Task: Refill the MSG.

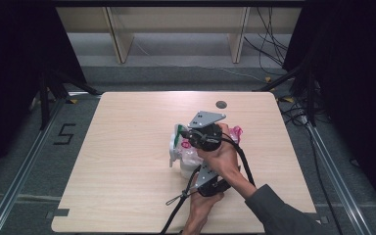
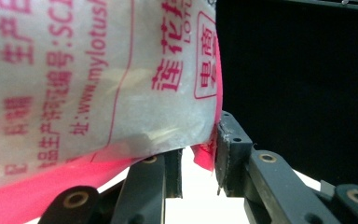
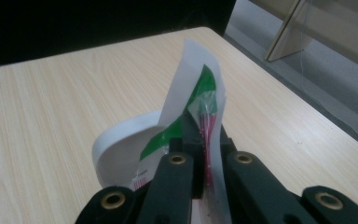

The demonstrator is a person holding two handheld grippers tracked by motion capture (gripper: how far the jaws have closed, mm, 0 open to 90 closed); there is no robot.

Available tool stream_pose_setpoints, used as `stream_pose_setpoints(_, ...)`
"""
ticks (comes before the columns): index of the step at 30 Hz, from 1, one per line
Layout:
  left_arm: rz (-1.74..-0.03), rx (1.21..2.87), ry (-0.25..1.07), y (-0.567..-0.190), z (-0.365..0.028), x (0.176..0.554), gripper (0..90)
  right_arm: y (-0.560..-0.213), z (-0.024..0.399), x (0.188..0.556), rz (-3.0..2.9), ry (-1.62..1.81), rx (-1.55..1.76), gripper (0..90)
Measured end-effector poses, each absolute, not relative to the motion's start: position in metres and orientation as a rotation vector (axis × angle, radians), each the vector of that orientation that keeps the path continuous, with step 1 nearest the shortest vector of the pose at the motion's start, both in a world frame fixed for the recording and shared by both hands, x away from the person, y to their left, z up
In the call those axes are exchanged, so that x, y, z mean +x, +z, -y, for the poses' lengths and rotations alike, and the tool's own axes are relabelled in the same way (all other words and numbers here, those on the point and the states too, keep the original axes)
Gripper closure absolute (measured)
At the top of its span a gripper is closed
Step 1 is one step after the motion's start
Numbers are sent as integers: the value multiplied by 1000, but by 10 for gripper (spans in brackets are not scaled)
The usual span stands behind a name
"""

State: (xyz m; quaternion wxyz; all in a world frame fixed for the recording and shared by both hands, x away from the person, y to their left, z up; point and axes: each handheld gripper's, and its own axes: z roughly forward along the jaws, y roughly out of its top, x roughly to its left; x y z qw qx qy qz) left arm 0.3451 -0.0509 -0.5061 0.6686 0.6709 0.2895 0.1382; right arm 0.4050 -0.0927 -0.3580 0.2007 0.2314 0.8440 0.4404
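Held up on edge, a short way to the person's side of the round hole (image 1: pixel 221 104) in the surface (image 3: pixel 51 116): a white-and-green pouch (image 3: pixel 186 107), clamped at its top edge by the clenched fingers (image 3: pixel 179 172) of the right gripper (image 3: pixel 200 133), a strip of clear film with pink lines pinched in alongside. Gripped that high and that tight, seemingly to keep the limp pouch standing with its mouth reachable rather than slumped flat. Farther from the hole, toward the person, pointing in from below: the left gripper (image 2: pixel 198 156), set partway apart under a frosted bag with pink print (image 2: pixel 74 84). Pink bottom seam lying against one finger (image 2: pixel 230 149), bulk of the bag sagging over the other; impossible to tell whether truly pinched or merely propped. Probably placed there to take the bag's weight while the other hand steadies the pouch. Both hands crossed close together, likely for a bag-into-pouch move
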Motion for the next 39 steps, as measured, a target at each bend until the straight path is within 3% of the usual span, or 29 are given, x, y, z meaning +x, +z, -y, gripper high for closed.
stream_pose_setpoints(39,-668,1553,335,-504,49,343,741,-362,91,406,-2360,1209,638,900)
